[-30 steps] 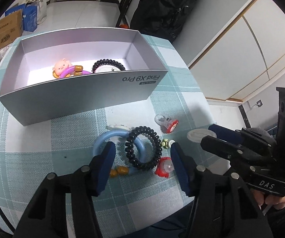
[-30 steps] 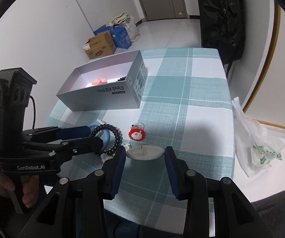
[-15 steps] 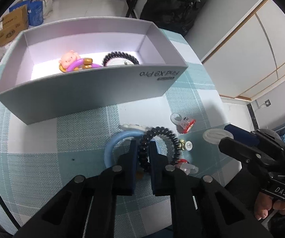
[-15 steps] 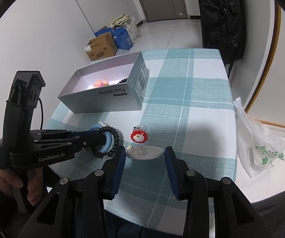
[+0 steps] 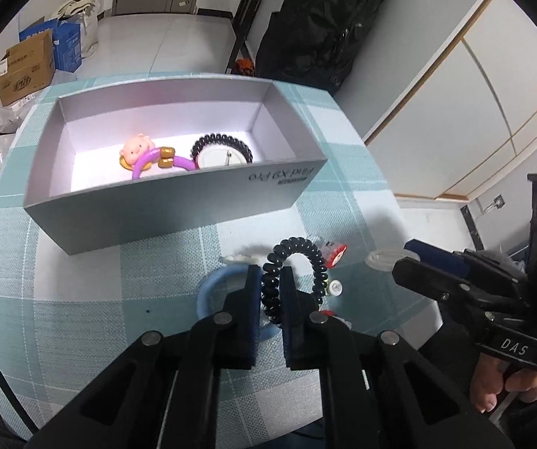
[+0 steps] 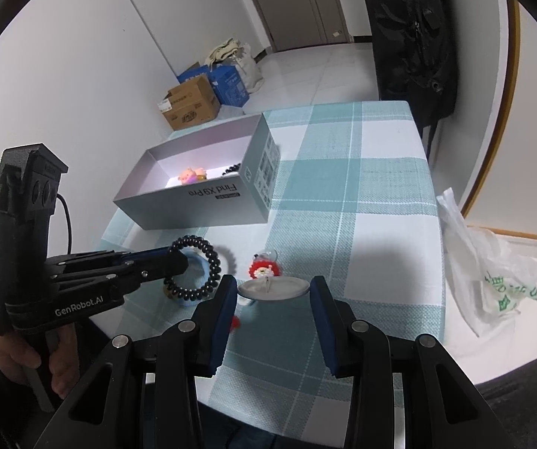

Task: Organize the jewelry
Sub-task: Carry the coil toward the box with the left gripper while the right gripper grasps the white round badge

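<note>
My left gripper (image 5: 270,280) is shut on a black coil hair tie (image 5: 307,252). The tie stands up off the checked tablecloth, over a light blue bangle (image 5: 208,292). From the right wrist view the same left gripper (image 6: 178,260) pinches the coil hair tie (image 6: 210,262) above the blue bangle (image 6: 199,263). My right gripper (image 6: 274,292) holds a white round pin disc (image 6: 274,287) edge to edge between its blue pads. A red Santa charm (image 6: 264,270) lies just beyond it. The grey open box (image 5: 156,209) holds a pink pig toy (image 5: 137,146), a purple ring (image 5: 156,159) and another black coil (image 5: 221,140).
A small white bead (image 5: 335,288) and a red trinket (image 6: 234,321) lie near the bangle. On the floor are cardboard boxes (image 6: 189,106) and a white plastic bag (image 6: 493,280). A black coat (image 6: 414,37) hangs past the table's far corner.
The left jaws have closed from wide open onto the black coil tie and tipped it upright. The right gripper has stayed put with the white disc.
</note>
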Motion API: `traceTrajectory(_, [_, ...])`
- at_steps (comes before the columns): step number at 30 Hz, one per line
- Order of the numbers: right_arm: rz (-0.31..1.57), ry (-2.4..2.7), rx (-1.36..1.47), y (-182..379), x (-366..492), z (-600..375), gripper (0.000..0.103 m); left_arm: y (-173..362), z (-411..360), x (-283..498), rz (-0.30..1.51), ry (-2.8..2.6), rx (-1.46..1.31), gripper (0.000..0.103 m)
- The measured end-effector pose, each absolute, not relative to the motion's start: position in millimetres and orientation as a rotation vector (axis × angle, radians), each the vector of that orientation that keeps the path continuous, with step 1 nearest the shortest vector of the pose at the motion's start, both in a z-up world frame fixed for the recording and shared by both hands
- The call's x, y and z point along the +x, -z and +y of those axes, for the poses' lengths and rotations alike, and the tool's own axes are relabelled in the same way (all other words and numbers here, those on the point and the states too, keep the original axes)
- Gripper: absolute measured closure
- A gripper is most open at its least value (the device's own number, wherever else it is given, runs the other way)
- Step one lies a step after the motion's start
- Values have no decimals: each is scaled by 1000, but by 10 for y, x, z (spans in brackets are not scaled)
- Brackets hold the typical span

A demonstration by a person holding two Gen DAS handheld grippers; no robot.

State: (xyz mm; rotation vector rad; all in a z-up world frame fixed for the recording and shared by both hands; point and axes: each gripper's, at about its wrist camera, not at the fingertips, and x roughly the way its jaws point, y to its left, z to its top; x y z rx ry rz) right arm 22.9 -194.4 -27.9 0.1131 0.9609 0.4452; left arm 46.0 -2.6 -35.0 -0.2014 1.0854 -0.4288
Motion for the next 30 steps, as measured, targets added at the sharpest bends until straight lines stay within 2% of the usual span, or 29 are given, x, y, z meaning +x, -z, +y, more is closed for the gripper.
traceTrajectory(21, [861, -525, 236, -34, 371, -1874, 64, 37, 327, 567, 935, 389, -382, 98])
traceTrajectory(30, [831, -575, 318, -206, 701, -1761, 64, -47, 546, 784, 887, 343, -430, 98])
